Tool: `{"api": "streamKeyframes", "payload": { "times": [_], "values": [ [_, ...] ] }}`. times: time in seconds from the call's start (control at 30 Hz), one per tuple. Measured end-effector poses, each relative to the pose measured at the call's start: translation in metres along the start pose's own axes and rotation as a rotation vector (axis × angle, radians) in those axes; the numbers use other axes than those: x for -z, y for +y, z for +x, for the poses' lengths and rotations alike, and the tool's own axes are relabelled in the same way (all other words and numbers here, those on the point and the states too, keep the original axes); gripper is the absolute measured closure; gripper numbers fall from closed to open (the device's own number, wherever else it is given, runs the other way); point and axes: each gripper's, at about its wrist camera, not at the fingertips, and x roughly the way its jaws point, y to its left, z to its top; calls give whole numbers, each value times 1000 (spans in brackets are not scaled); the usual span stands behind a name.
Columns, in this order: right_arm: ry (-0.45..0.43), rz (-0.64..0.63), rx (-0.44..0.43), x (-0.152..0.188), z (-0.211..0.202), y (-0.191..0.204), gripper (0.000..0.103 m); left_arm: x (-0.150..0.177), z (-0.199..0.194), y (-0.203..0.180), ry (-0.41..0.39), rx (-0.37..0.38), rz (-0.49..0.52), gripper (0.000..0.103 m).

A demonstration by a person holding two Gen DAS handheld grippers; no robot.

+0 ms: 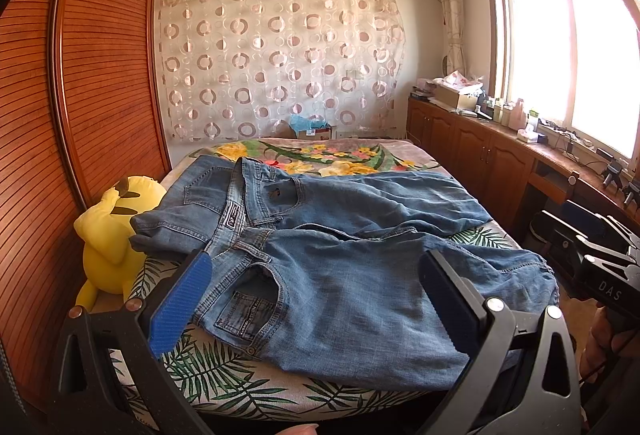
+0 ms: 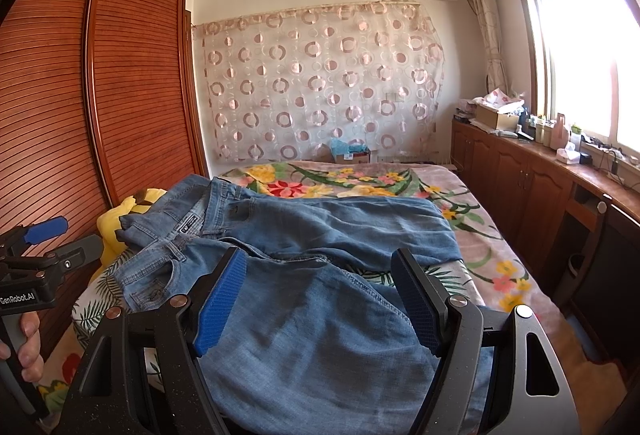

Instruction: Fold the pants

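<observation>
Blue jeans [image 1: 332, 275] spread flat across the near half of a bed [image 1: 248, 391], waistband toward nine o'clock, legs running off toward three o'clock; far leg apart from the near one, hems at the right edge. Same jeans [image 2: 312, 335] filling the lower middle of the right wrist view. Left gripper [image 1: 312, 299] held above the near leg and front pocket, jaws spread wide, nothing between the blue pads. Right gripper [image 2: 316, 295] likewise wide apart over the near leg, gripping nothing. Yellow plush toy [image 1: 108, 235] at nine o'clock, just beside the waistband, wedged against the slatted wooden wardrobe [image 1: 80, 83]. Flowered blanket [image 1: 332, 155] beyond at twelve o'clock. Wooden cabinets [image 1: 480, 151] under the window at two o'clock.
</observation>
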Motion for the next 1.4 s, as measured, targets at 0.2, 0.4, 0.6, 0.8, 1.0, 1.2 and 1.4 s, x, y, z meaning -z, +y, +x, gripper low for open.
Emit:
{"api": "streamKeyframes", "payload": {
  "times": [0.2,0.4,0.6,0.8,1.0,1.2,1.4],
  "values": [
    [0,-1,-1,-1,0,0,26,0,0,0,-1,-1,1,0],
    [0,1,-2,-1,0,0,26,0,0,0,-1,0,1,0],
    [1,1,-2,-1,0,0,26,0,0,0,2,-1,-1,0],
    [14,3,-1,1,3,-3,26,-1,1,16,14,-3,0,0],
    [40,5,16,3,12,-5,26,15,25,20,47,-3,-5,0],
    [76,3,24,3,19,-7,26,27,41,24,81,4,-6,0],
    [108,11,28,3,25,-12,26,39,57,36,125,15,-22,0]
  ]
}}
